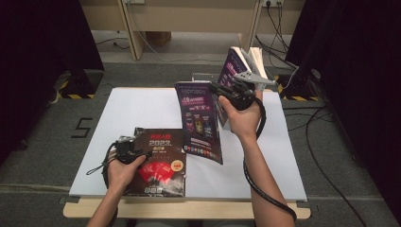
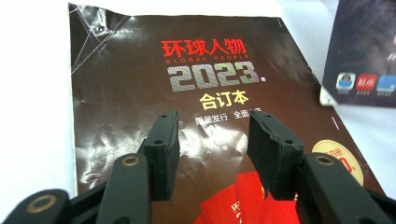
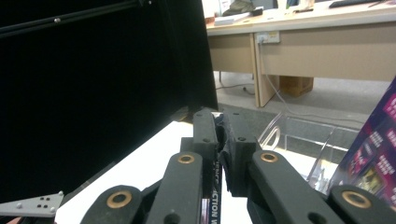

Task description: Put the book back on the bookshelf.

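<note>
A dark magazine (image 1: 161,163) with "2023" on its cover (image 2: 140,84) lies flat at the front left of the white table top (image 1: 137,109). My left gripper (image 1: 126,149) rests at its left edge, its jaws (image 2: 212,123) open over the cover with nothing between them. My right gripper (image 1: 220,91) is raised above the table's middle and shut on the upper edge of a purple magazine (image 1: 198,120), which hangs down tilted with its lower corner near the dark one. In the right gripper view the gripper (image 3: 219,123) has its pads pinched on a thin printed edge.
More purple magazines (image 1: 243,59) stand upright in a clear acrylic holder (image 3: 299,135) at the table's back edge, just behind my right hand. Black curtains flank the table. Wooden desks and cables sit beyond on the floor.
</note>
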